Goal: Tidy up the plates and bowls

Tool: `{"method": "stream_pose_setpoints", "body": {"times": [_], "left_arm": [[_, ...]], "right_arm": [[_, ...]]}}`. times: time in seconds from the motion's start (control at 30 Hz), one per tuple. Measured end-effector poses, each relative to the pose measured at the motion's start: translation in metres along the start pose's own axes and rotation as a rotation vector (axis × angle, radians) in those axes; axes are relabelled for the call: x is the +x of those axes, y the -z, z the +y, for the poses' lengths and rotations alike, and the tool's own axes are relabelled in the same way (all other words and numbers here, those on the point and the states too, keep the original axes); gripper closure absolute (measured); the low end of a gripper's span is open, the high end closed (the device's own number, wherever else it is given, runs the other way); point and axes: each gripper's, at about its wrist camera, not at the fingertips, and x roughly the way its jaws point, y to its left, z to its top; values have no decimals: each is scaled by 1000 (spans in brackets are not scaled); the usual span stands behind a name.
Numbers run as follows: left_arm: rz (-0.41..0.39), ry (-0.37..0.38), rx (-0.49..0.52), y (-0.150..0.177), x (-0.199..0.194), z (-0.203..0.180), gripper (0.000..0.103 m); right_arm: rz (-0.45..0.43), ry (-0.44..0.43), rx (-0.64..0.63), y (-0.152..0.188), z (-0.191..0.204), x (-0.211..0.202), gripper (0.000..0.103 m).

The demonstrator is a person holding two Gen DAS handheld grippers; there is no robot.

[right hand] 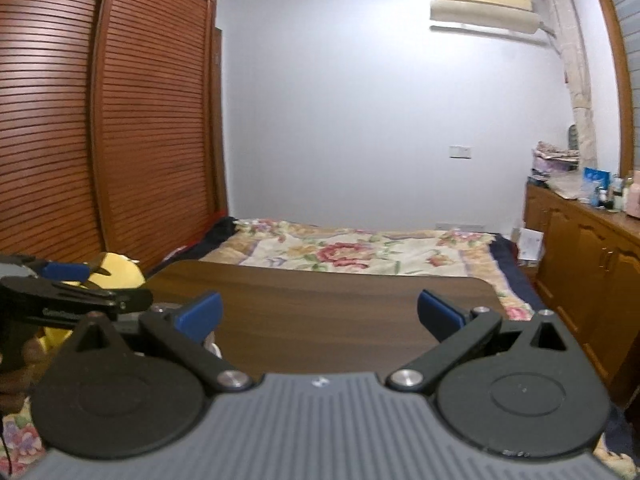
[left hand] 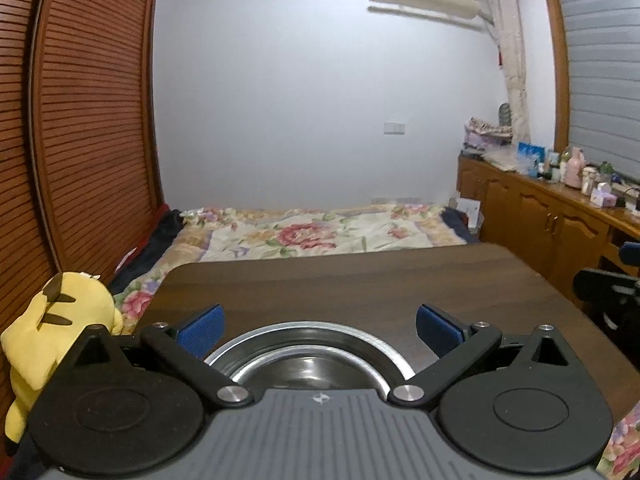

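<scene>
A shiny steel bowl (left hand: 306, 354) sits on the dark wooden table (left hand: 360, 284) just below my left gripper (left hand: 318, 326), partly hidden by the gripper body. The left gripper is open, its blue pads (left hand: 202, 330) spread wider than the bowl and above its rim. My right gripper (right hand: 318, 312) is open and empty over the table (right hand: 320, 304). A small white edge (right hand: 214, 348) shows by its left finger; I cannot tell what it is. The left gripper also shows in the right wrist view (right hand: 72, 280) at the far left.
A yellow plush toy (left hand: 60, 320) sits left of the table. A bed with a floral quilt (left hand: 320, 232) lies beyond the far edge. Wooden cabinets (left hand: 540, 208) with clutter stand on the right, a louvred wardrobe (left hand: 80, 120) on the left.
</scene>
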Motion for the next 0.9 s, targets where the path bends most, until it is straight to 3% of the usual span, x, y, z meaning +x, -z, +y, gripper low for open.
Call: {"method": "stream_pose_setpoints", "body": {"times": [0.27,0.9], "left_arm": [[-12,-21,12,-8,-21,-9,0],[6,-73,0,25,-37,-2,0]], "right_arm": [[-3,62,-7,5,3,-9,0],[53,36,47,27,6,-18,0]]}}
